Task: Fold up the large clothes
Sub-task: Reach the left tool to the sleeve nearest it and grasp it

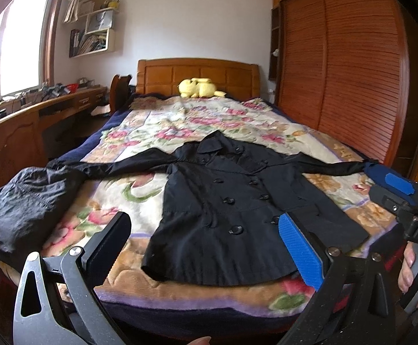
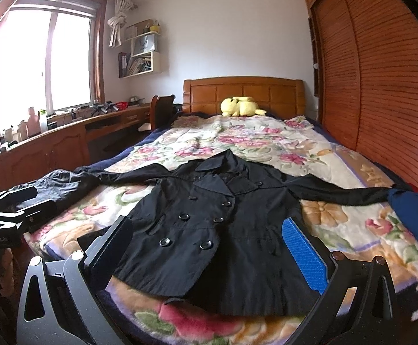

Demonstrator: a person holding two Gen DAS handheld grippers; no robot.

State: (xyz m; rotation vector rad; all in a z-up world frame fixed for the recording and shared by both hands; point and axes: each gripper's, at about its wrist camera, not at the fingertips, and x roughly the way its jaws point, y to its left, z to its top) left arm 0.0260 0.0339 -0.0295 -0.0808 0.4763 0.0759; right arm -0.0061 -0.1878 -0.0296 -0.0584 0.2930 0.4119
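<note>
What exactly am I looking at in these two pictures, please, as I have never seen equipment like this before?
There is no robot here: a person holds a hand-operated claw in each hand, and each claw carries a wide-angle camera looking forward along its two fingers. One picture comes from the left claw, the other from the right claw, so both show much the same bedroom. Both claws are open and hold nothing. On the bed's floral blanket a black double-breasted coat lies flat, buttons up, sleeves spread out. A second dark garment sits crumpled at the left edge, and a yellow plush toy rests by the headboard.
</note>
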